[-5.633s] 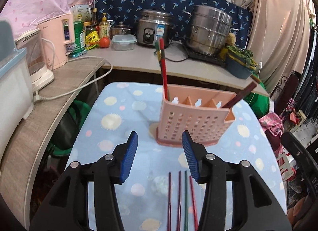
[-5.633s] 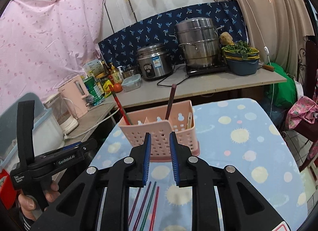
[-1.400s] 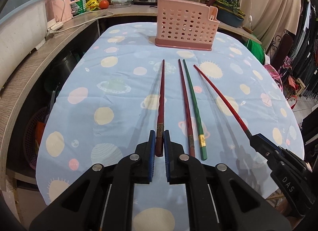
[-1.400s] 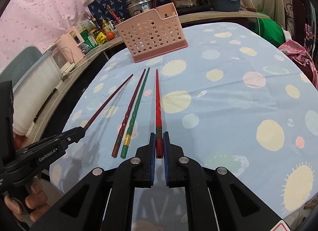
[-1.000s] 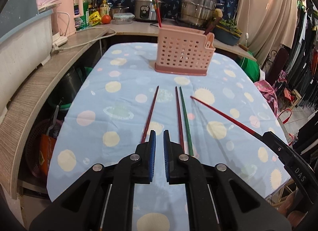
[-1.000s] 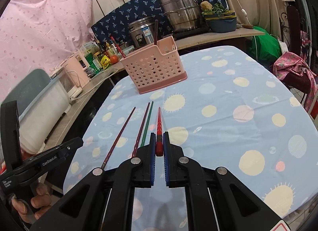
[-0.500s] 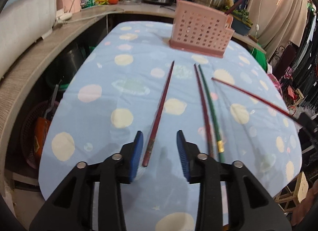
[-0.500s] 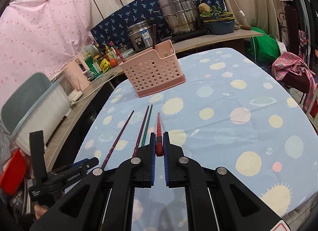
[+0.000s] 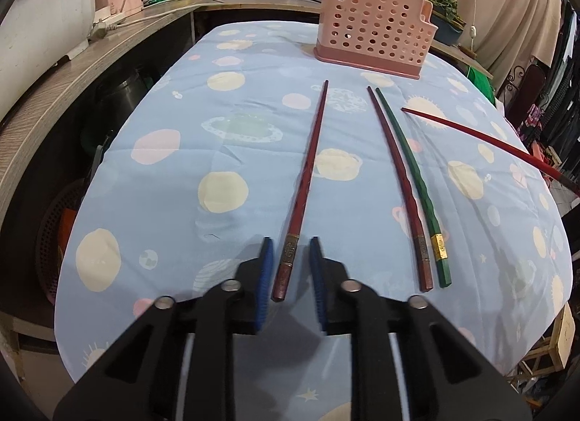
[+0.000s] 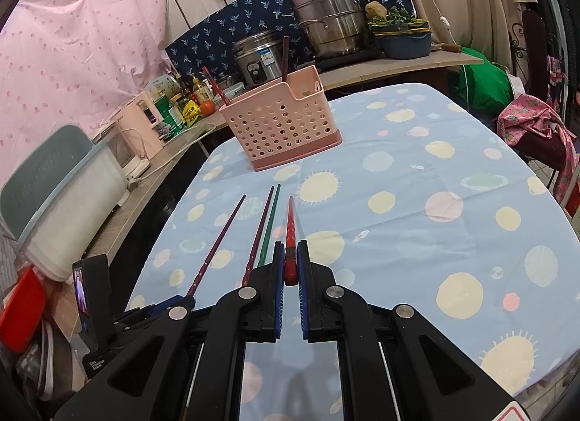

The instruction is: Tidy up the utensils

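Observation:
A dark red chopstick (image 9: 308, 156) lies on the blue spotted tablecloth (image 9: 174, 174). My left gripper (image 9: 290, 243) straddles its thick near end; the jaws are closing, with a small gap still visible on each side. Beside it lie a second dark red chopstick (image 9: 395, 163) and a green chopstick (image 9: 413, 174). My right gripper (image 10: 289, 243) is shut on the end of a bright red chopstick (image 10: 290, 225) and holds it above the cloth, tip toward the pink perforated basket (image 10: 282, 131). Two chopsticks stand in the basket (image 9: 373, 33).
A wooden counter (image 9: 54, 95) runs along the table's left side and behind it. It carries a rice cooker (image 10: 257, 55), a steel pot (image 10: 326, 26), a pink kettle (image 10: 145, 120) and a white tub (image 10: 72, 196). A chair with pink cloth (image 10: 536, 131) stands right.
My left gripper has sunk lower over the dark red chopstick's end, and its jaws are narrower than half a second ago. The right gripper still holds the red chopstick in the same place.

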`<state>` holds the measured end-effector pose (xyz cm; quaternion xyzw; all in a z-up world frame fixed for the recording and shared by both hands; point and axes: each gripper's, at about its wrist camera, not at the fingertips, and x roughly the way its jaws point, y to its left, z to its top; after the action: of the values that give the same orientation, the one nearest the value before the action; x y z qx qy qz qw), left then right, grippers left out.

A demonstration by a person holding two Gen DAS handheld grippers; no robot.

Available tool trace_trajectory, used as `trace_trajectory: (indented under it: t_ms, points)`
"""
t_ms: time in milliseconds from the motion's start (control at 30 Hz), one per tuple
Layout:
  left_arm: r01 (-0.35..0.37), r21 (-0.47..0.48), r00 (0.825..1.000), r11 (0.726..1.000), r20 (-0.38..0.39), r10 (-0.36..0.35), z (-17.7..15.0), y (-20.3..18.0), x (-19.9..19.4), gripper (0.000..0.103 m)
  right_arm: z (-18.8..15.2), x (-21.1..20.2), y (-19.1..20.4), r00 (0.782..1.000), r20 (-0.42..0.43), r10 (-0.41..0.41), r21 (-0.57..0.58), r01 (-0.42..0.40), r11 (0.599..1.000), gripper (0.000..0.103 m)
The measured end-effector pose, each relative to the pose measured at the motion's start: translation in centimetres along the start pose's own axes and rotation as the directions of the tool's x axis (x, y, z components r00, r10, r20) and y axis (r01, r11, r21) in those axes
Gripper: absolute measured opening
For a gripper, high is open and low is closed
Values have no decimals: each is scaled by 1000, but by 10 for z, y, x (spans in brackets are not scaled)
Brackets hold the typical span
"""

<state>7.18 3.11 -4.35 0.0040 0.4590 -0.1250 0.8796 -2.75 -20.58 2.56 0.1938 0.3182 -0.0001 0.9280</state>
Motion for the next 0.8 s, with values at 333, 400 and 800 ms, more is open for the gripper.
trace_trajectory:
  t_ms: [333,400,800]
  points:
    - [16,-10,1000,1000,2,-16,5,-6,-14,7,6,-5,1,1000,19,5,-6,-5,1000,7]
    - [22,-11,1000,1000,22,-22,10,-8,-25,7,10,-7,1,1000,27,9,-6,-9,1000,7]
    - [44,-8,991,999,128,-43,71,-26,-86,7,50,-18,13,995,79,52,-26,-50,998,7]
